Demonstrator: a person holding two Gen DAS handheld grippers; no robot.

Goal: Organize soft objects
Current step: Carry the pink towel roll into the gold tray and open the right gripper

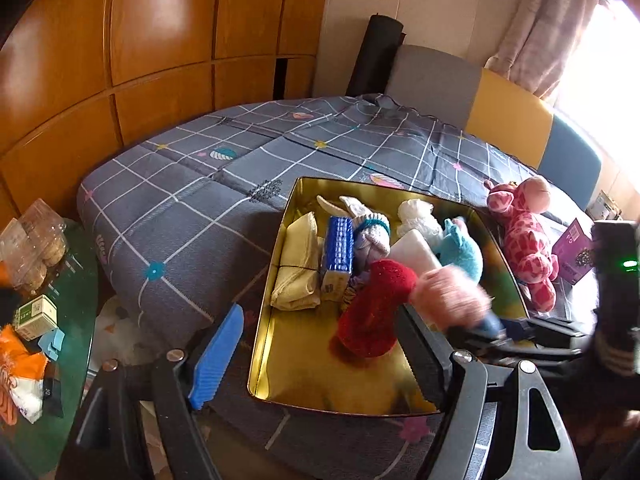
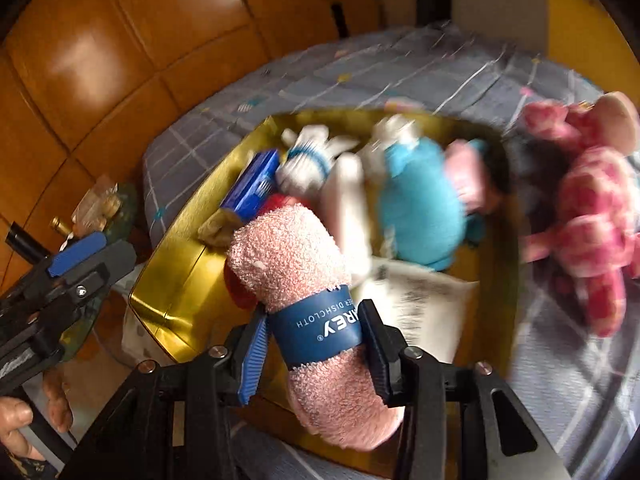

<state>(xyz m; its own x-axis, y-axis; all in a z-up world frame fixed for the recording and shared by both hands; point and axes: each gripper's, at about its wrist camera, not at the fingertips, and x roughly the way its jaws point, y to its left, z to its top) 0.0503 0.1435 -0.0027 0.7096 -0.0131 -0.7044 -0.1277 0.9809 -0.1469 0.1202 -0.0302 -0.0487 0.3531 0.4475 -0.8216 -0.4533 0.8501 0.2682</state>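
Right hand-held gripper (image 2: 316, 354) pinches rolled pink dishcloth (image 2: 298, 280) by paper band, poised over gold tin (image 1: 280, 224) on bed, apparently for packing; left hand-held gripper (image 1: 316, 364) spread, empty.

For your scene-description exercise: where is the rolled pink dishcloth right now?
The pink dishcloth is clamped in the right gripper by its blue paper band, held over the near part of the gold tin, just above the red cloth.
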